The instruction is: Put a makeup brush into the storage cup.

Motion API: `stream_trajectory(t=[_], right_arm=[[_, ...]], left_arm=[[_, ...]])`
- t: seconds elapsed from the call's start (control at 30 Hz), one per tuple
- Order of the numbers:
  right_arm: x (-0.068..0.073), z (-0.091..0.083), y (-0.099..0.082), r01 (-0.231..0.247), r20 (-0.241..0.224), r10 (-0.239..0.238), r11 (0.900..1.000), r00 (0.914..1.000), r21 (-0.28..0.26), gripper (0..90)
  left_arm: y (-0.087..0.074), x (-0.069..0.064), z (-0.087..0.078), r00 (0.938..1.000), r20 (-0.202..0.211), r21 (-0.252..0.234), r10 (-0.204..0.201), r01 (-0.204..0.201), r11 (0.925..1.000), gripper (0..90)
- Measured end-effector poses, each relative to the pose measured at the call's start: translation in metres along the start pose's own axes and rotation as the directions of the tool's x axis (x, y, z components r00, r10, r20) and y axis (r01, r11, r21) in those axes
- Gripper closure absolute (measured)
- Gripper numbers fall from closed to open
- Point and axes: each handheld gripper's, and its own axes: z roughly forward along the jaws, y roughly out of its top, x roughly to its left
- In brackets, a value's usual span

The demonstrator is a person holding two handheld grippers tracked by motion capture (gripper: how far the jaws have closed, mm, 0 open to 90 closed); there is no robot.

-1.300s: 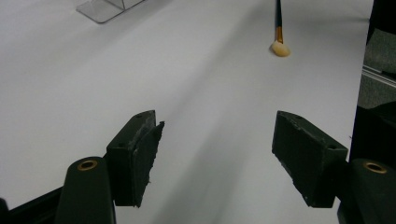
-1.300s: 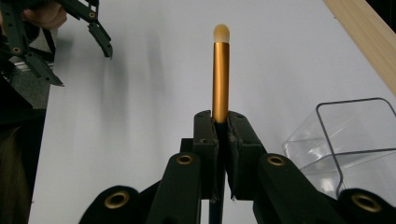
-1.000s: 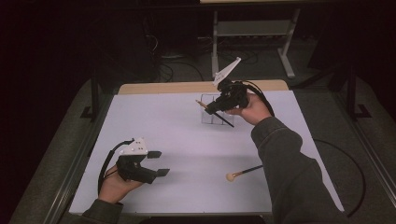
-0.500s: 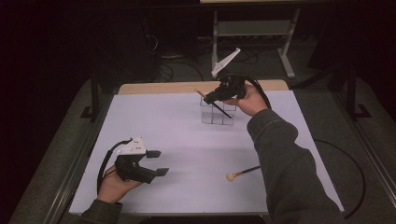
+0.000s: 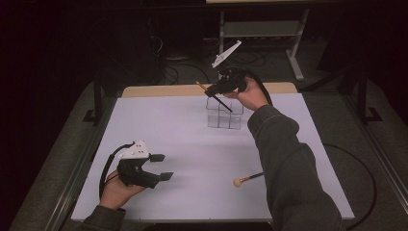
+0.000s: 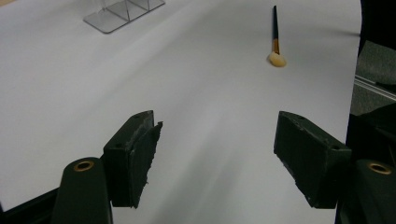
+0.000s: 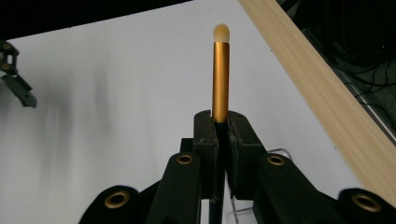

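Note:
My right gripper (image 5: 217,90) is held above the clear plastic organizer (image 5: 224,114) at the far middle of the table. It is shut on a makeup brush (image 7: 221,79) with a gold ferrule and a pale tip. The brush's black handle (image 5: 224,104) slants down toward the organizer's compartments. A second brush (image 5: 248,179) with a round cream head lies flat on the table near the front right; the left gripper view has this second brush (image 6: 275,43) ahead. My left gripper (image 5: 161,167) rests low at the front left, jaws wide apart and empty.
The white table surface (image 5: 173,130) has a wooden strip (image 5: 163,90) along its far edge. A black cable (image 5: 358,178) trails off the right side. A metal stand (image 5: 269,29) and cables sit on the dark floor beyond the table.
The right gripper has carried the brush a little farther from the person and turned it, so the handle now points down over the organizer. The left gripper has stayed put.

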Motion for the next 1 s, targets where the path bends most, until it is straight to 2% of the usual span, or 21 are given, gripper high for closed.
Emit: stream_trajectory(t=[0.03,0.1,0.37,0.63,0.83,0.87,1.0], right_arm=[[-0.002,0.001,0.0,-0.003,0.001,0.003,1.0,1.0,-0.003,82.9],[-0.006,0.004,0.0,-0.005,0.008,0.005,1.0,1.0,-0.004,82.9],[-0.017,0.014,-0.004,-0.033,0.032,0.033,0.9994,0.9989,-0.012,82.8],[-0.028,0.023,-0.007,-0.052,0.053,0.054,0.9978,0.9971,-0.04,82.7],[-0.034,0.03,-0.011,-0.076,0.062,0.079,0.9961,0.995,-0.046,82.6],[-0.034,0.03,-0.011,-0.088,0.052,0.091,0.9947,0.9946,-0.053,82.6],[-0.035,0.031,-0.012,-0.065,0.062,0.068,0.9963,0.9957,-0.056,82.6]], left_arm=[[0.0,-0.001,0.001,0.9999,0.005,-0.016,-0.016,0.016,0.9997,29.1],[0.0,0.0,0.0,1.0,0.006,-0.009,-0.007,0.007,0.9999,29.9],[-0.001,0.001,0.001,0.9996,0.009,-0.018,-0.027,0.027,0.9995,29.4],[-0.001,0.003,0.004,0.9995,0.027,-0.015,-0.018,0.019,0.9997,29.7],[-0.001,0.004,0.002,0.9995,0.02,-0.021,-0.025,0.025,0.9994,29.2],[-0.002,0.004,0.002,0.9995,0.021,-0.024,-0.025,0.026,0.9994,29.2],[-0.002,0.003,0.002,0.9995,0.024,-0.023,-0.023,0.023,0.9995,29.2]])
